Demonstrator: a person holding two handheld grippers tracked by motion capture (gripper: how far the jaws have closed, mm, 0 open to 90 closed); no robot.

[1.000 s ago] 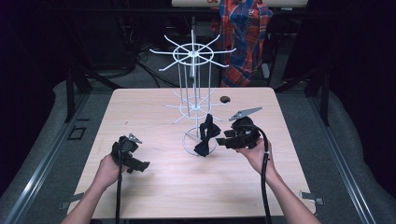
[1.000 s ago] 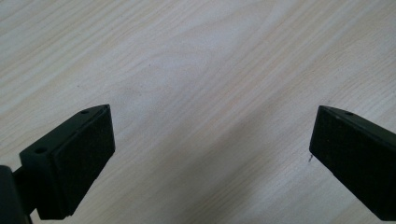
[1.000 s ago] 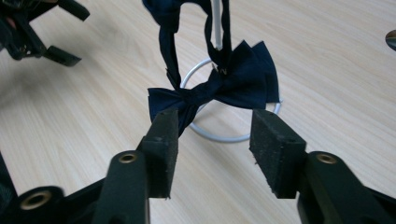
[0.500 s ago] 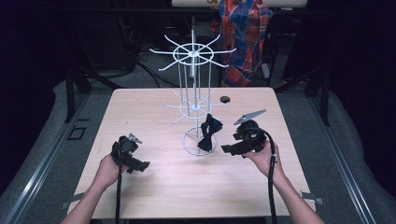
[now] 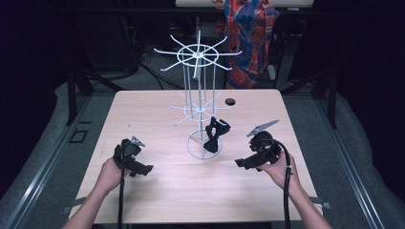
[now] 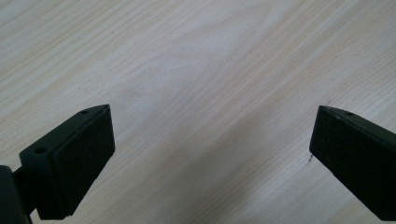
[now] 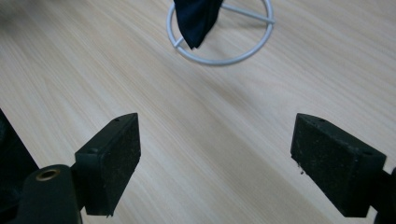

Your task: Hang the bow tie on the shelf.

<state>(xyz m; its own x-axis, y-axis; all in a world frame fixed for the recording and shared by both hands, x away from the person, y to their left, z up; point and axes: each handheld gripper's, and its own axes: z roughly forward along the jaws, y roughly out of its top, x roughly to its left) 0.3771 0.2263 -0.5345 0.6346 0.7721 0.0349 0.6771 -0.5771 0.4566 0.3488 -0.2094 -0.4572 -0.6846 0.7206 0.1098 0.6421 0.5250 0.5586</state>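
A white wire rack [image 5: 198,102] stands at the middle of the wooden table [image 5: 157,109], with spoke arms at two heights and a ring base [image 7: 219,32]. A black bow tie [image 5: 215,133] hangs from a lower arm over that base; its lower end [image 7: 196,21] reaches down inside the ring. My right gripper [image 5: 240,163] is held low to the right of the rack, open, nothing between its jaws [image 7: 215,163]. My left gripper [image 5: 145,169] rests near the table's left front, open and empty [image 6: 212,158], over bare wood.
A small round hole [image 5: 230,101] marks the table behind the rack. A person in a plaid shirt [image 5: 250,38] stands beyond the far edge. Dark floor and metal frame rails [image 5: 43,162] surround the table. Cables trail from both grippers toward the near edge.
My right gripper has let go of the bow tie, which now hangs on the rack, and has drawn back to the right and toward the near edge. The left gripper has stayed put.
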